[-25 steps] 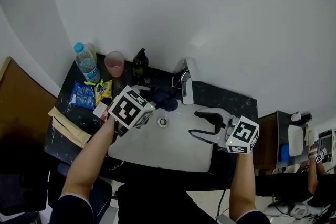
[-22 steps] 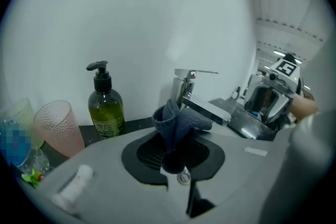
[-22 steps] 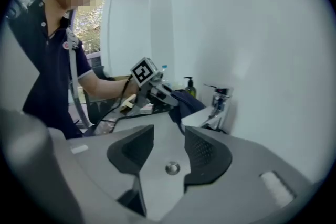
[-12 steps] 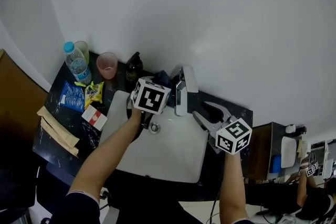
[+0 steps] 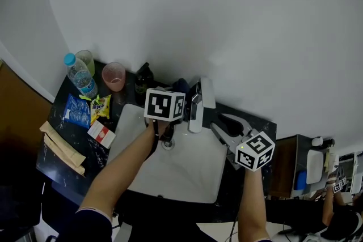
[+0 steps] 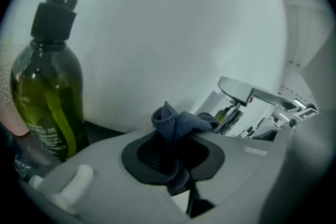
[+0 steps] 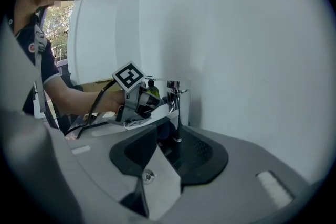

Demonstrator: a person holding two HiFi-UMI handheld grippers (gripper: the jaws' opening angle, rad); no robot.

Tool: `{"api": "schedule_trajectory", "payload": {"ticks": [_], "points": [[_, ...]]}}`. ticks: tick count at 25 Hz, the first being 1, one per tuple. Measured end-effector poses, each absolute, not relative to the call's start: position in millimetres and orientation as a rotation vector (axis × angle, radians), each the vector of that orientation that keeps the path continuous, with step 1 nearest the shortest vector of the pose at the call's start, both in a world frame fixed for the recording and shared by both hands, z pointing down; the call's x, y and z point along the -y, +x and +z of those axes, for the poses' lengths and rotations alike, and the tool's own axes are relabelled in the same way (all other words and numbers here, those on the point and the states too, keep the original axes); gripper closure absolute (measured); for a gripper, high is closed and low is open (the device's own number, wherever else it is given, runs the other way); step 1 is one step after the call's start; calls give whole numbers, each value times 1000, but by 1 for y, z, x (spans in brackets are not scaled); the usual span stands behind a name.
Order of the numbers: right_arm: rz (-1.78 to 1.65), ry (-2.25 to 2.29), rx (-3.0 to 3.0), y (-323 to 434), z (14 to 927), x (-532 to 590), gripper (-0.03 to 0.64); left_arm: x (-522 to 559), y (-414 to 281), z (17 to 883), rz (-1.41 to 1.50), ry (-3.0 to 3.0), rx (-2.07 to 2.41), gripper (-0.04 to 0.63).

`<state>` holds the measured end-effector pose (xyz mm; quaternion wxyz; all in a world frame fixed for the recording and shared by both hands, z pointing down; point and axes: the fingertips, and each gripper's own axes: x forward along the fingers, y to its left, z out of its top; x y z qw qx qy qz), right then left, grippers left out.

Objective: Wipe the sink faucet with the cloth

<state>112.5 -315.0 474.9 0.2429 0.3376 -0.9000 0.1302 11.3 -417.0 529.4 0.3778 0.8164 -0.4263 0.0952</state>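
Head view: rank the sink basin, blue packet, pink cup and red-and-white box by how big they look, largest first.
1. sink basin, by far the largest
2. blue packet
3. pink cup and red-and-white box: they look too alike in size to rank

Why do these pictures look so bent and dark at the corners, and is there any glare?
Head view: the wide lens bows the wall, which carries a soft bright patch. Left gripper view: round black edges; the soap bottle bulges near the rim, the cloth sits fairly sharp mid-frame. Right gripper view: same dark ring; the faucet gleams.
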Motion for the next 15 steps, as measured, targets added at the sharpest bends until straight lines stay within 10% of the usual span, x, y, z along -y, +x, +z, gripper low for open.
{"api": "schedule_trajectory", "payload": {"ticks": [15], "points": [[359, 921, 2481, 112, 462, 302, 482, 403, 10, 436, 25, 2252, 1035, 551]]}}
